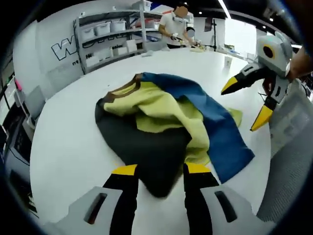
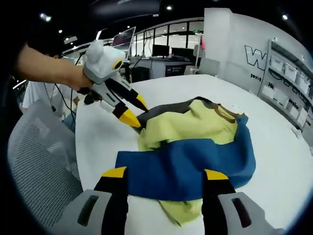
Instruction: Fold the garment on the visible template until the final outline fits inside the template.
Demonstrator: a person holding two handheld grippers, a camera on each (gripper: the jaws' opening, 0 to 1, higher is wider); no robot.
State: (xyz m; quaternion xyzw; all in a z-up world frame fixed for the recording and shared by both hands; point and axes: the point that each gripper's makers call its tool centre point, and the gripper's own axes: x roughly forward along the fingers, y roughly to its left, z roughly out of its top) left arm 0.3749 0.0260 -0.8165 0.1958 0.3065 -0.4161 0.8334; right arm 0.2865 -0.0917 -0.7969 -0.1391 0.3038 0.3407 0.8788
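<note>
The garment (image 1: 166, 127) lies crumpled on the white table (image 1: 73, 147), no fold made; no template can be made out; left gripper (image 1: 161, 171) and right gripper (image 2: 166, 174) are held open, nothing gripped

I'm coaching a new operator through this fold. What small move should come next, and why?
Probably close the left tongs on the dark edge of the garment. The garment lies crumpled on the white table, so it needs spreading flat first. Both the left and right tongs look open, holding nothing.
</note>
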